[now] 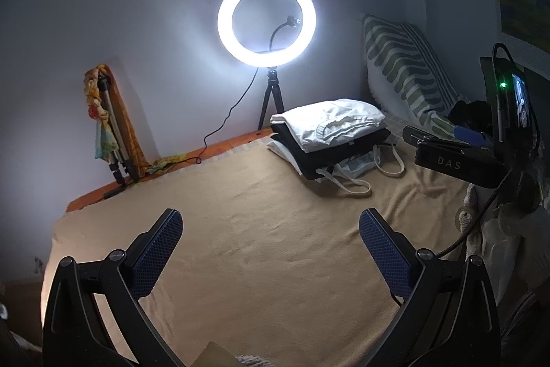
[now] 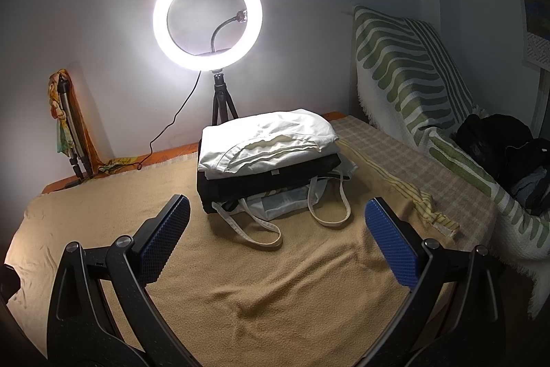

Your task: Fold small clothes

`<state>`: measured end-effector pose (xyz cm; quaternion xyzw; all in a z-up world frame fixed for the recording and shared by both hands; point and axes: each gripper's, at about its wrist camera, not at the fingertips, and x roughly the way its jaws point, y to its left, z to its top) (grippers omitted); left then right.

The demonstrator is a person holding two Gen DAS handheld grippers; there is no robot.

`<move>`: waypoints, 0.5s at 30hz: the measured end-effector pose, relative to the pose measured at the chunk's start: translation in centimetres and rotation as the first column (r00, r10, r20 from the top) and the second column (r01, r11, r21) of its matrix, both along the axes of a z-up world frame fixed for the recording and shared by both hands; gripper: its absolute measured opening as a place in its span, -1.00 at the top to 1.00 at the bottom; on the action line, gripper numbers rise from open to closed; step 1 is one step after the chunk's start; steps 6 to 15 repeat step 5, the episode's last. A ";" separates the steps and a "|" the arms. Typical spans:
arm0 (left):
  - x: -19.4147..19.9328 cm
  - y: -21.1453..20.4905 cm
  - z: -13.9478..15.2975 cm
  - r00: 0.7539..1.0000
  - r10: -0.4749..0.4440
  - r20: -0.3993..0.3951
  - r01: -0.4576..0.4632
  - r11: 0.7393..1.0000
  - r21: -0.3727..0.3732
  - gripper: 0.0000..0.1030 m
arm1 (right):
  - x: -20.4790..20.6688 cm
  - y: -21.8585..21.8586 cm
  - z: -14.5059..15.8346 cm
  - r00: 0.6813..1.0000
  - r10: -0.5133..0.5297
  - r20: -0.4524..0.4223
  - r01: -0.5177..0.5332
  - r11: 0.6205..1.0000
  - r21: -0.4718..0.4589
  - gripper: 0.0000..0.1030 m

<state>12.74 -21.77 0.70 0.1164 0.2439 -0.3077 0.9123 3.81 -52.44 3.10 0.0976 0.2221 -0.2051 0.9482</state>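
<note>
A stack of folded clothes sits at the back of a bed covered by a tan blanket (image 2: 257, 281). A white garment (image 2: 264, 140) lies on top, a black one (image 2: 261, 183) under it, and a pale tote bag with cream straps (image 2: 268, 215) at the bottom. The stack also shows in the left wrist view (image 1: 326, 122). My right gripper (image 2: 276, 229) is open and empty, just in front of the stack. My left gripper (image 1: 271, 239) is open and empty over bare blanket (image 1: 268, 212), left of the stack. The right gripper's body (image 1: 457, 160) shows at the right edge.
A lit ring light (image 2: 208, 19) on a small tripod stands at the wall behind the stack. A folded tripod with a colourful cloth (image 2: 68, 126) leans at the back left. A green-striped cushion (image 2: 412, 74) and dark clothes (image 2: 505, 147) lie at the right.
</note>
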 end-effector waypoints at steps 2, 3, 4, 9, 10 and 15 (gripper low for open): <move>-0.3 0.1 0.1 1.000 0.000 0.022 0.000 1.000 -0.004 -0.98 | 0.0 -0.1 0.0 1.000 0.000 -0.001 0.000 1.000 -0.003 -1.00; -0.4 0.1 0.1 1.000 0.003 0.029 -0.003 1.000 -0.005 -0.98 | 0.0 0.0 0.1 1.000 -0.002 0.000 0.002 1.000 -0.006 -1.00; -0.4 0.1 0.1 1.000 0.000 0.030 0.000 1.000 -0.006 -0.98 | -0.1 0.0 0.2 1.000 -0.004 0.001 0.004 1.000 -0.007 -1.00; -0.4 0.0 0.1 1.000 -0.008 0.027 0.008 1.000 -0.006 -0.98 | -0.2 0.1 0.3 1.000 -0.007 0.002 0.007 1.000 -0.007 -1.00; -0.4 0.0 0.1 1.000 -0.008 0.027 0.008 1.000 -0.006 -0.98 | -0.2 0.1 0.3 1.000 -0.007 0.002 0.007 1.000 -0.007 -1.00; -0.4 0.0 0.1 1.000 -0.008 0.027 0.008 1.000 -0.006 -0.98 | -0.2 0.1 0.3 1.000 -0.007 0.002 0.007 1.000 -0.007 -1.00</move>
